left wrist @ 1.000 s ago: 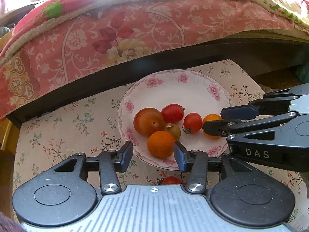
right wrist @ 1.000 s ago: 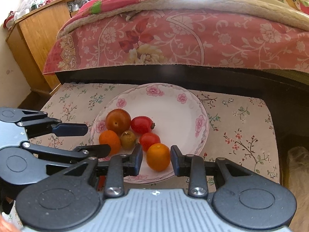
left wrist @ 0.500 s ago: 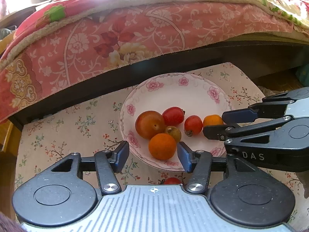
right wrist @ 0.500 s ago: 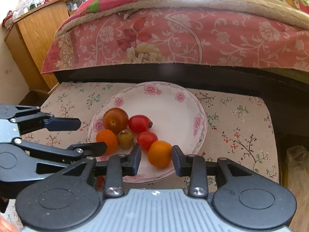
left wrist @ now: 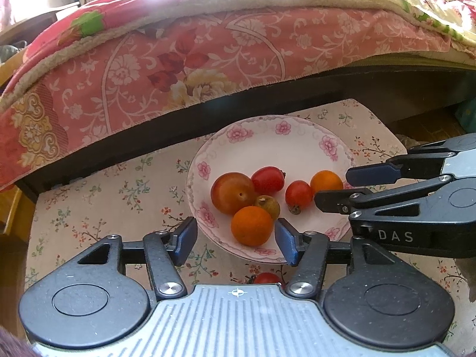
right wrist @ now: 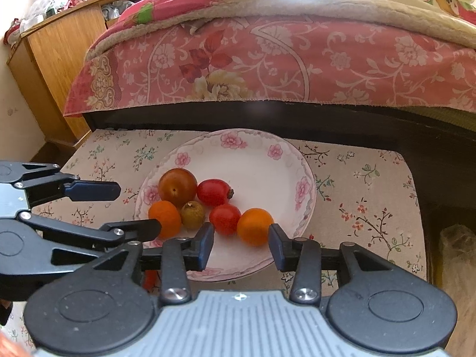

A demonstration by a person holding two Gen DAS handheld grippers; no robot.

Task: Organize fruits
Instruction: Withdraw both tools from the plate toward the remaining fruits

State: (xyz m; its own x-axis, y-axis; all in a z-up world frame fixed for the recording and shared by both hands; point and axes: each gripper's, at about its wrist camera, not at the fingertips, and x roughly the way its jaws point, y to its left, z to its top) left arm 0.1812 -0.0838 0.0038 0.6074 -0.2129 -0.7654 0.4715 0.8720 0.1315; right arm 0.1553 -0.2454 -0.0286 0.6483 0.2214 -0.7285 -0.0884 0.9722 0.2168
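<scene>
Left gripper [left wrist: 235, 239] and right gripper [right wrist: 241, 245] both hover with fingers spread and empty over a floral plate [left wrist: 255, 148]; six fruits [left wrist: 252, 229] cluster on it; a red tomato [left wrist: 266, 278] lies on the floral cloth [left wrist: 98, 202] beside it.

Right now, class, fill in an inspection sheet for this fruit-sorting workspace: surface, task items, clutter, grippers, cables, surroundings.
Surface: floral cloth over a low table.
Job's things: floral plate holding six fruits, including two oranges; one red tomato lies off the plate.
Clutter: nothing seen.
Grippers: left gripper and right gripper both open, empty.
Cables: nothing seen.
Surroundings: bed with pink floral blanket; wooden cabinet.
</scene>
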